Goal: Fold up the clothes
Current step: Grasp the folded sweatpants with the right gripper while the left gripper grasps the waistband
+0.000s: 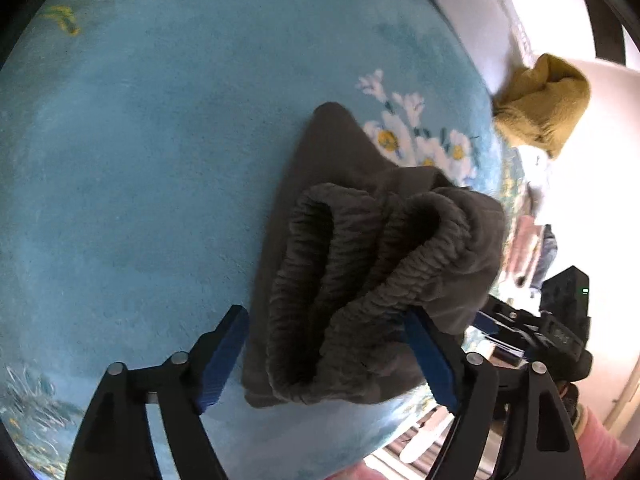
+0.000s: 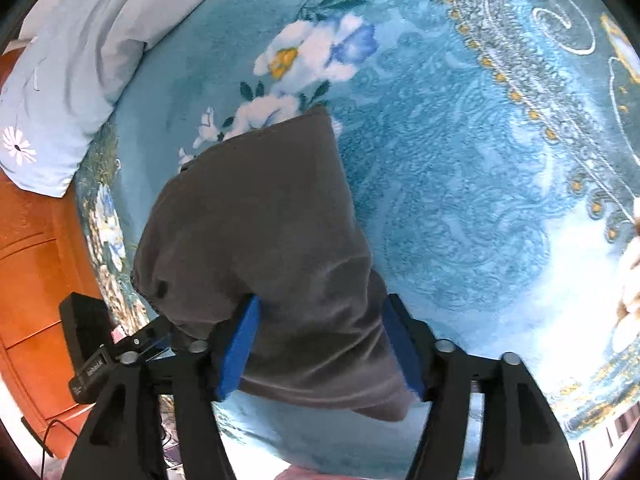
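Both claws sit wide apart around the grey shorts (image 1: pixel 360 272) at bottom center, on the blue blanket (image 1: pixel 140 160): left gripper (image 1: pixel 326 354) straddles the bunched waistband, right gripper (image 2: pixel 322 344) the smooth end, neither pinching. Mustard cloth (image 1: pixel 544 104) sits upper right, pillow (image 2: pixel 76 68) upper left.
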A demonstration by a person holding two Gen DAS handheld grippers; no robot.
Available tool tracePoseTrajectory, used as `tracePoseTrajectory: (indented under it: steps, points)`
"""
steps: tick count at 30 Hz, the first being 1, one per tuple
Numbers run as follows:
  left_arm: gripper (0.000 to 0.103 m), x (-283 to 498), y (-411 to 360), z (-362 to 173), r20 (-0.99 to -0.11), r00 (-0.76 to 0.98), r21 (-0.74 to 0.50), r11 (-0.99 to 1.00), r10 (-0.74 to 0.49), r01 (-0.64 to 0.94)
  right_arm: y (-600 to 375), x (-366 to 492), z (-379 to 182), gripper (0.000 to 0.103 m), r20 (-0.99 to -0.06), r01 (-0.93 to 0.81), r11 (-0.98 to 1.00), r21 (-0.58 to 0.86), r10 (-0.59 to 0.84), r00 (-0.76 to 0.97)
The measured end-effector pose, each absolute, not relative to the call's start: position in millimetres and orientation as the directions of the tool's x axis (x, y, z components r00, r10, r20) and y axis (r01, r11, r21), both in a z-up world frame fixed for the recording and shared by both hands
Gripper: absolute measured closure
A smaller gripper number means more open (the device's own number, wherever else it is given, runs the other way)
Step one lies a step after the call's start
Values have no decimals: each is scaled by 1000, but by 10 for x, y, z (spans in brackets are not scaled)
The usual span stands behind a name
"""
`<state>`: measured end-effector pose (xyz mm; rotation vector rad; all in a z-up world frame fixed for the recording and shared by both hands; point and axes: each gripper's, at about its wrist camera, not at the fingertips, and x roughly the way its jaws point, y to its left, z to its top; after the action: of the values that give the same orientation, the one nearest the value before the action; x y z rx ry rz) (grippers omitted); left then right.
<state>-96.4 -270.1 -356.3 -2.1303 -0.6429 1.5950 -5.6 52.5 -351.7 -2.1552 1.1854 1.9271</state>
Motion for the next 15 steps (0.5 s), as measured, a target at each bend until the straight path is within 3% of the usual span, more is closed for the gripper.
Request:
tracePoseTrajectory:
  steps: [2,6,10,14,15]
  points:
    - [15,-974,-2692,-3620,-779,248,-564,-816,576,125,553,-24,-3588,33,-842,-544,-690,478,-537,-58]
    - [13,-958,-2680,-3799,-750,257,-572,-793,609,209,617,37,-3747,21,-816,-596,-629,499,-572,-79]
    - [14,-895,-2681,-3826,-740,233,-571,-772,631,279,631,66,-3849,20,-801,-634,-584,507,-591,-96]
    - [32,-842,-2635,-3724,-751,209,-568,-775,626,279,585,17,-3835,21,-806,-643,-586,493,-586,-85]
    - [37,-834,-2612,-3682,-761,207,-562,-784,615,264,550,-52,-3831,27,-808,-641,-588,492,-583,-85]
